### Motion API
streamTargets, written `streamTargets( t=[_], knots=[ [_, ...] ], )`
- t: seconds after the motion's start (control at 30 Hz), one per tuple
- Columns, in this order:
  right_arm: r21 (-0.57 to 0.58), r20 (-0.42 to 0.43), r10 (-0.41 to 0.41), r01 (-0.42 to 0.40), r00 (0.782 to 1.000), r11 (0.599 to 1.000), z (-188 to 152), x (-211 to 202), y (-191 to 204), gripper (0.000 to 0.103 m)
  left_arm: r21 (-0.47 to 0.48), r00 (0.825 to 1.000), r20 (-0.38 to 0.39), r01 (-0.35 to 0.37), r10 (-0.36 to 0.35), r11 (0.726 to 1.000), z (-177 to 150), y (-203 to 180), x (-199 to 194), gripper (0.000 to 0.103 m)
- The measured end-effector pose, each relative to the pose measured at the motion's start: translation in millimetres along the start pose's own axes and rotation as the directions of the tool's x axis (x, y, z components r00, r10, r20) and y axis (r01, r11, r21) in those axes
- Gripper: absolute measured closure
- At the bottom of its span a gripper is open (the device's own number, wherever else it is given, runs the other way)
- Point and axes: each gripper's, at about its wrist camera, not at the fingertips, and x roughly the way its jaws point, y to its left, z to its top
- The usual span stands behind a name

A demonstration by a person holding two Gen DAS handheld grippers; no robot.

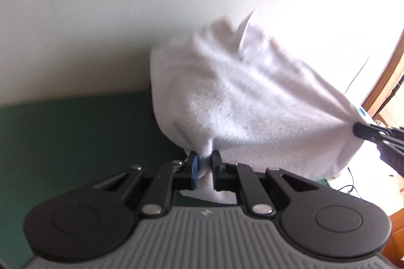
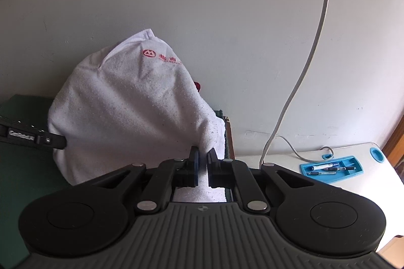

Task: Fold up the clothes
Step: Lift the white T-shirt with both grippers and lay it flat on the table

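The white polo shirt [image 2: 126, 112] hangs lifted ahead of both fingers, stretched between them, likely to spread it for a fold. The left gripper [image 1: 204, 161] and right gripper [image 2: 203, 156] are each pinched tight on its fabric, above the green counter [image 1: 75, 137].

Each wrist camera sat close behind its own fingers, facing the white wall [image 2: 227, 3] across the green worktop [image 1: 75, 137]. Both shared the lifted white garment [image 1: 240, 97] and caught the opposite gripper side-on.
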Motion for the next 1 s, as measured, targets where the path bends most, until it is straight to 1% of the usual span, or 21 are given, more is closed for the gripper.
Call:
streamTargets(
  t=[0.07,0.1,0.13,0.17,0.23,0.3,0.37,0.4,0.43,0.47,0.5,0.53,0.57,0.6,0.63,0.67,0.7,0.73,0.83,0.93,1.0],
  knots=[
    [0.020,0.045,0.055,-0.056,0.997,0.998,2.7,-22.7,3.6,0.098,0.035,0.997,0.073,-0.030,0.027,0.999,-3.1,1.8,-41.5,0.095],
    [0.027,0.066,0.088,-0.090,0.994,0.996,4.6,-35.5,6.4,0.098,0.028,0.995,0.100,-0.028,0.025,0.999,-5.6,6.6,-63.2,0.095],
    [0.038,0.088,0.125,-0.129,0.988,0.991,5.6,-50.5,9.7,0.098,0.020,0.991,0.130,-0.030,0.027,0.999,-8.9,11.9,-85.2,0.103],
    [0.047,0.110,0.175,-0.181,0.978,0.982,4.4,-67.5,13.3,0.098,0.010,0.988,0.153,-0.041,0.039,0.999,-15.9,18.1,-106.0,0.103],
    [0.050,0.146,0.283,-0.293,0.948,0.955,-2.2,-101.9,21.5,0.101,-0.005,0.989,0.133,-0.058,0.058,0.998,-39.2,29.1,-132.9,0.103],
    [0.014,0.147,0.382,-0.388,0.913,0.922,-20.2,-131.8,33.2,0.101,-0.020,0.991,0.113,-0.076,0.077,0.997,-62.5,40.0,-159.8,0.103],
    [-0.026,0.060,0.462,-0.461,0.885,0.887,-47.5,-144.9,48.0,0.101,-0.031,0.992,0.085,-0.091,0.093,0.995,-87.4,50.9,-183.5,0.103],
    [-0.044,0.009,0.497,-0.496,0.868,0.867,-61.7,-150.3,55.6,0.101,-0.027,0.995,0.041,-0.089,0.090,0.996,-105.3,55.7,-184.6,0.101],
    [-0.095,-0.033,0.491,-0.492,0.870,0.865,-77.9,-152.3,64.5,0.100,-0.023,0.996,-0.001,-0.091,0.091,0.996,-121.3,59.3,-183.2,0.094],
    [-0.158,-0.071,0.470,-0.475,0.880,0.866,-94.7,-153.2,73.8,0.097,-0.018,0.994,-0.041,-0.105,0.105,0.994,-132.1,59.6,-174.3,0.091],
    [-0.224,-0.094,0.415,-0.425,0.905,0.877,-106.1,-149.3,81.8,0.087,-0.009,0.990,-0.075,-0.119,0.118,0.993,-140.8,61.5,-162.8,0.079],
    [-0.291,-0.107,0.347,-0.363,0.932,0.885,-115.8,-143.8,89.3,0.071,0.005,0.988,-0.088,-0.131,0.131,0.991,-143.5,66.1,-145.4,0.057],
    [-0.315,-0.108,0.298,-0.317,0.948,0.894,-119.8,-135.4,90.6,0.062,0.016,0.987,-0.082,-0.139,0.140,0.990,-145.1,64.7,-131.1,0.047],
    [-0.325,-0.106,0.255,-0.276,0.961,0.905,-121.9,-126.1,89.9,0.049,0.024,0.987,-0.067,-0.145,0.146,0.989,-142.2,64.5,-115.8,0.022],
    [-0.305,-0.106,0.232,-0.253,0.967,0.918,-117.3,-118.0,90.8,0.040,0.035,0.988,-0.042,-0.144,0.145,0.989,-138.1,61.5,-101.5,0.004],
    [-0.251,-0.104,0.230,-0.250,0.968,0.935,-111.1,-109.4,90.0,0.037,0.048,0.989,-0.016,-0.147,0.148,0.988,-133.5,59.2,-87.4,0.001],
    [-0.189,-0.100,0.234,-0.250,0.967,0.950,-105.1,-100.4,88.6,0.031,0.069,0.987,0.012,-0.164,0.163,0.984,-126.5,59.8,-72.4,0.001],
    [-0.126,-0.103,0.233,-0.245,0.967,0.961,-100.4,-91.8,84.5,0.025,0.093,0.983,0.019,-0.183,0.182,0.979,-119.3,62.4,-54.5,0.001],
    [0.072,-0.122,0.205,-0.198,0.971,0.978,-97.2,-79.5,78.5,0.022,0.125,0.976,-0.038,-0.209,0.215,0.970,-108.4,62.4,-4.8,0.001],
    [0.224,-0.127,0.151,-0.120,0.980,0.967,-102.3,-58.0,68.2,0.022,0.084,0.968,-0.148,-0.191,0.202,0.978,-97.3,73.9,46.5,0.001],
    [0.243,-0.148,0.131,-0.092,0.980,0.966,-108.1,-47.5,66.3,0.022,0.073,0.969,-0.164,-0.174,0.183,0.982,-93.0,72.5,60.9,0.001]
  ],
)
